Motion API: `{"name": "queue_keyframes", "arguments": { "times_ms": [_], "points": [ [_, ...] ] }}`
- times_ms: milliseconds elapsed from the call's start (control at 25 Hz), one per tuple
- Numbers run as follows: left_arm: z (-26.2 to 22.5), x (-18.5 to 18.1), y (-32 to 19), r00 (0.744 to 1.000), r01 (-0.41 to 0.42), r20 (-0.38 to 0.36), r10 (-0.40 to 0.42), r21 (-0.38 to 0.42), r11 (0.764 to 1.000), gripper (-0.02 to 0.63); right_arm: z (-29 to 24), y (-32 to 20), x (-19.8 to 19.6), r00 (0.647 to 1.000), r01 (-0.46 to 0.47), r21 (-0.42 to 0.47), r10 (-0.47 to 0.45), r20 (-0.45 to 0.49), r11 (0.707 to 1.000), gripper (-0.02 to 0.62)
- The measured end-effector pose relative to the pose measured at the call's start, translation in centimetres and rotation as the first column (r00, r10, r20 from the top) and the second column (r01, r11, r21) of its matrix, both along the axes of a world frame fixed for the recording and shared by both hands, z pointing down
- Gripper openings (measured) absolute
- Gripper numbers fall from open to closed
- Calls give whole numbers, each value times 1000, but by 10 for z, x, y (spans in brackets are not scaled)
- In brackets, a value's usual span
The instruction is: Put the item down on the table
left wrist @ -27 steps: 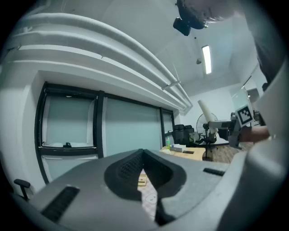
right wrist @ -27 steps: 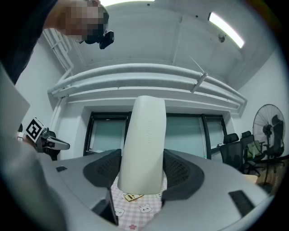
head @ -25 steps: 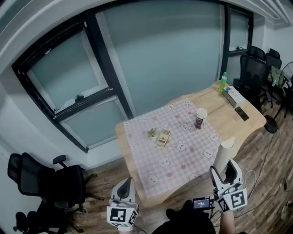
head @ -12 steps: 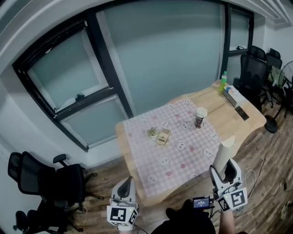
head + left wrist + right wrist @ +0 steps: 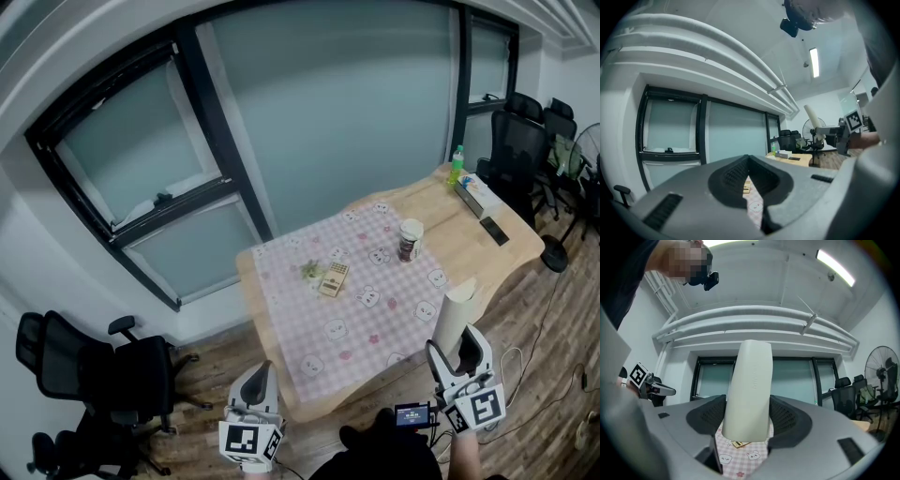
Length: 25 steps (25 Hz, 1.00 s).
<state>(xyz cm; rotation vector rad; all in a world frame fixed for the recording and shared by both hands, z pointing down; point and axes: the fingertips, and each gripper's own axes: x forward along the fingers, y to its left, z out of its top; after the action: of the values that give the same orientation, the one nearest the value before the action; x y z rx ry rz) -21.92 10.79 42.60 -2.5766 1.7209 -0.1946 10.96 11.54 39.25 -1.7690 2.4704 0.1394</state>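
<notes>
The left gripper (image 5: 255,377) sits short of the wooden table (image 5: 469,225), its jaws drawn together to a thin slit with nothing between them. The right gripper (image 5: 461,352) is clamped on a cream tube (image 5: 747,390). The tube stands upright between the jaws, off the table by its near edge.

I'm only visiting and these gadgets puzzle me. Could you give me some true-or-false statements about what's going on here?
1. The right gripper clamps a cream tube. True.
2. The left gripper holds a cup. False: its jaws are together with nothing between them.
3. The tube lies on the table. False: it stands upright in the right gripper, off the table.
4. A pink checked cloth covers part of the table. True.
5. A green bottle stands on the bare wood. True.
</notes>
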Motion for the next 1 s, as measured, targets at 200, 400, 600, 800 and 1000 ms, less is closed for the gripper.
{"name": "queue_keyframes", "arguments": {
  "times_ms": [200, 400, 600, 800, 1000],
  "points": [
    [-2, 2, 0, 1000, -5, -3, 5, 9, 1000, 0, 0, 1, 1, 1000, -4, 6, 4, -4, 1000, 305],
    [-2, 3, 0, 1000, -17, -18, 17, 4, 1000, 0, 0, 4, -3, 1000, -3, -3, 3, -2, 1000, 305],
    [1, 14, -10, 998, -48, -43, 48, -4, 999, 0, 3, 3, -1, 1000, -2, -24, 2, -8, 1000, 305],
    [10, 24, -26, 996, -74, -56, 72, -27, 997, 0, 8, -10, -1, 1000, 2, -34, -2, 1, 999, 305],
    [7, 30, -55, 996, -68, -64, 66, -22, 997, 0, 8, -46, 0, 1000, 24, -25, -24, 8, 999, 305]
  ]
}}
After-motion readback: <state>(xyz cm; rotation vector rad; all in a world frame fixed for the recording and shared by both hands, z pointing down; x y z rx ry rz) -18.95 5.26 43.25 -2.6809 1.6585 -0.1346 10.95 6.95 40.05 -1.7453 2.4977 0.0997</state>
